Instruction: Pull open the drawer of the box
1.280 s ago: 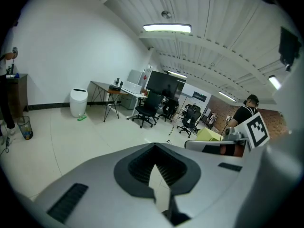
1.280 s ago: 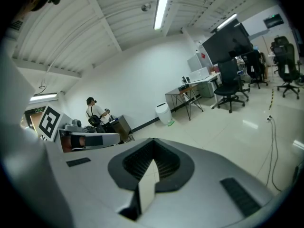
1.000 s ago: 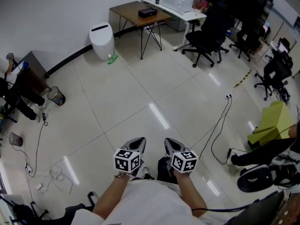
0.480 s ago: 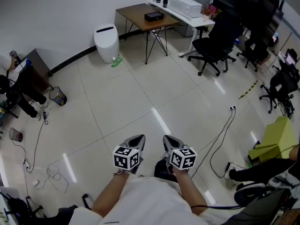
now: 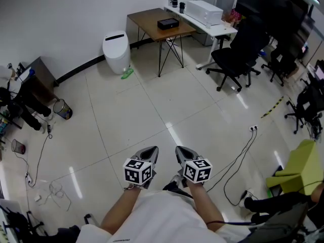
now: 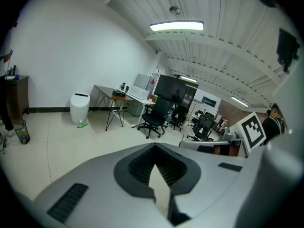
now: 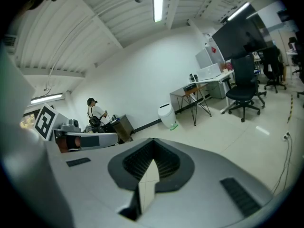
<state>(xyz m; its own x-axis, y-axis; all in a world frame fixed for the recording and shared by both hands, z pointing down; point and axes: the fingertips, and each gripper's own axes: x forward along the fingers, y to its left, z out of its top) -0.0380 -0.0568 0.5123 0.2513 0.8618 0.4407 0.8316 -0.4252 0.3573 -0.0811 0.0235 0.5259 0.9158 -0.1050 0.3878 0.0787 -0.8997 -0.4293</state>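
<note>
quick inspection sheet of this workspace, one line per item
surface: pale glossy tiled floor
job's things: no box with a drawer can be told; a small black box sits on the far brown table
clutter: wastebasket, green item beside the white bin
grippers: left gripper and right gripper shut, empty, close to the body
cables: black cable on the floor at right; white cable at left
surroundings: white wall, office chairs, white desk

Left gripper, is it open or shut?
Shut: on the left gripper the jaws meet at their tips, nothing between them.
</note>
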